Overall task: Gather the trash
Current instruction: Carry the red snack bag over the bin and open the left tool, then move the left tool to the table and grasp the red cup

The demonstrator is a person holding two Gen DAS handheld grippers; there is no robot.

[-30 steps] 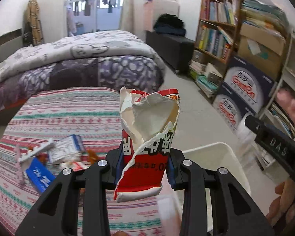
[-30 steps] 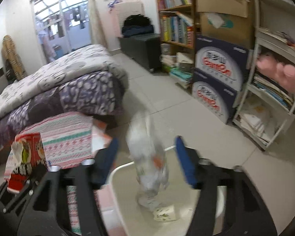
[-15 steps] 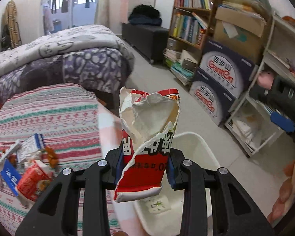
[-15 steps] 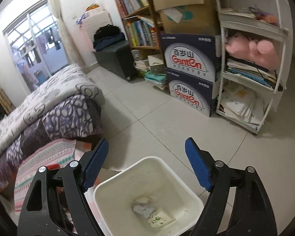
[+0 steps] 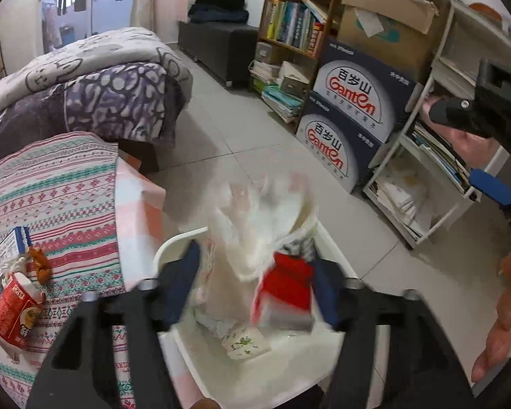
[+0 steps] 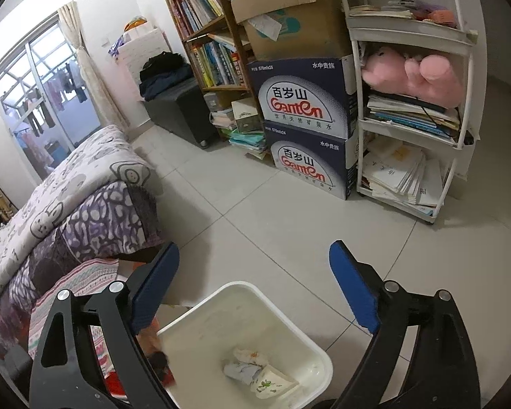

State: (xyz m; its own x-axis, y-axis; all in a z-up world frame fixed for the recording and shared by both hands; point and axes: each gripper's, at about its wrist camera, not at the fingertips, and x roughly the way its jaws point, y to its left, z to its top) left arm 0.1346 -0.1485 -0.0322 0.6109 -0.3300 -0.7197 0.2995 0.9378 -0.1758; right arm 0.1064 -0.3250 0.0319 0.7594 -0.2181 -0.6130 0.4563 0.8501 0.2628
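Observation:
A white bin [image 5: 173, 243] stands on the floor beside the table with the striped cloth [image 5: 51, 197]. Over the bin my left gripper [image 5: 255, 286] has its jaws opening. The torn red-and-white carton [image 5: 282, 286] is a blur between them, tipped to the right and loose of the left pad. Crumpled wrappers [image 6: 255, 371] lie in the bin [image 6: 242, 286]. Above the bin's far rim my right gripper [image 6: 253, 255] is wide and still opening, with nothing between its blue pads. More trash stays on the cloth: a red cup [image 5: 15, 310] and a blue-and-white box [image 5: 10, 252].
A bed with a purple quilt [image 5: 112, 95] is behind the table. Bookshelves [image 6: 214, 51], two stacked Ganten boxes [image 6: 303, 126] and a white rack with papers and a pink plush [image 6: 412, 109] line the far side. Grey tiled floor [image 6: 255, 197] lies between. A hand [image 5: 504, 323] shows at the right edge.
My left gripper swung from over the table to over the bin, opened, and the carton slipped loose. My right gripper dropped a clear wrapper into the bin, then widened and rolled.

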